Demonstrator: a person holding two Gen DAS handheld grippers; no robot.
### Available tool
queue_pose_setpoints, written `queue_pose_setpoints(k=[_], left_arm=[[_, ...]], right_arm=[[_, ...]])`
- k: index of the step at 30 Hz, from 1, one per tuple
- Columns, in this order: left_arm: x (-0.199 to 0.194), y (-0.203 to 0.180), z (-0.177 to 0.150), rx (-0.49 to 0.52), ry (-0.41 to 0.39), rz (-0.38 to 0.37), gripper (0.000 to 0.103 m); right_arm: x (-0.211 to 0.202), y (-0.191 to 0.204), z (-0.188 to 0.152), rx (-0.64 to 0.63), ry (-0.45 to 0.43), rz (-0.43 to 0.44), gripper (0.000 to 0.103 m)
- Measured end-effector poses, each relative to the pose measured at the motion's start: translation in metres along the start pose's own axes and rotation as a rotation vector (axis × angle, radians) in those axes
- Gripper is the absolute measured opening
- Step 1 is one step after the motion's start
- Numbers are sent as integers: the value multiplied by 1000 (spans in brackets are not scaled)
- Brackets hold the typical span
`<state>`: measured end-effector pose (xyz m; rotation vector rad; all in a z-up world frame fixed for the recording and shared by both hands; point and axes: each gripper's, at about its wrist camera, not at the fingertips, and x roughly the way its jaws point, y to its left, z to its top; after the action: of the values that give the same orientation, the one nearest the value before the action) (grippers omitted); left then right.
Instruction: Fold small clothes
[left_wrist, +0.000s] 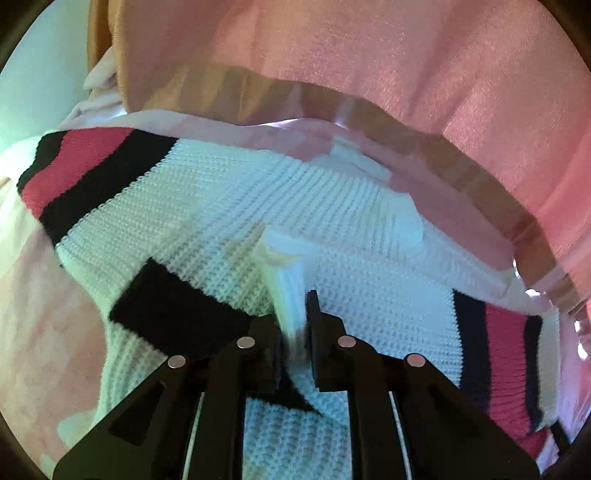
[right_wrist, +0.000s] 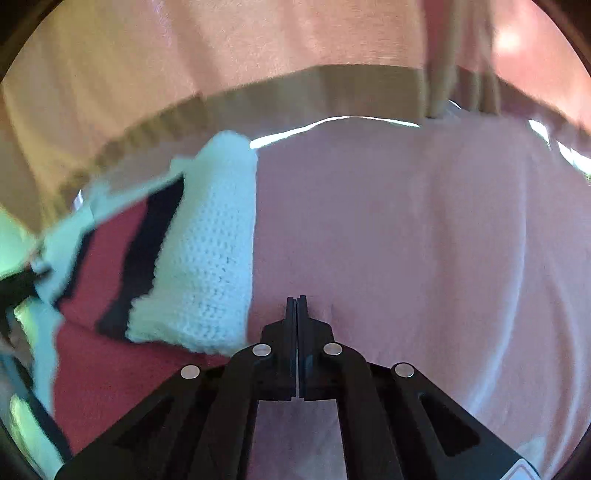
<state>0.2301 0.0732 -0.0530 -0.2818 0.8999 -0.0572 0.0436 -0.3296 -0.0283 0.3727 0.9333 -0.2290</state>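
**Left Tool Pinches Knit Sweater as Right Tool Rests Clenched on Pink Cloth**

The left tool (left_wrist: 295, 325) is clamped on a raised fold of a white knit sweater (left_wrist: 229, 206) banded in black and red, its two black fingers (left_wrist: 314, 317) closed tight around the bunched white fabric. The sweater lies spread over a pale pink cloth (left_wrist: 33, 325), with striped bands showing at far left and near right. Beyond it, across the far side, hangs a salmon-pink garment with a tan ribbed hem (left_wrist: 406, 62). In the right wrist view, the right tool (right_wrist: 296, 306) is clenched on nothing, fingers pressed together over the pink cloth (right_wrist: 406, 240), just right of a white folded edge of the sweater (right_wrist: 210, 258).
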Motion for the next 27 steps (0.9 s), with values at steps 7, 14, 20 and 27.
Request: queue_pose_setpoints(k=[7, 14, 20, 27], left_arm=[[-89, 65, 24, -178, -242, 41, 69], [-79, 224, 66, -458, -210, 279, 84], [-31, 298, 93, -587, -127, 298, 83], [-7, 291, 116, -569, -143, 270, 7]], right_arm=[[-74, 69, -11, -273, -276, -12, 38], [-86, 130, -59, -443, -235, 143, 49], [-74, 182, -91, -587, -191, 182, 61], [-53, 194, -105, -637, -123, 164, 61]])
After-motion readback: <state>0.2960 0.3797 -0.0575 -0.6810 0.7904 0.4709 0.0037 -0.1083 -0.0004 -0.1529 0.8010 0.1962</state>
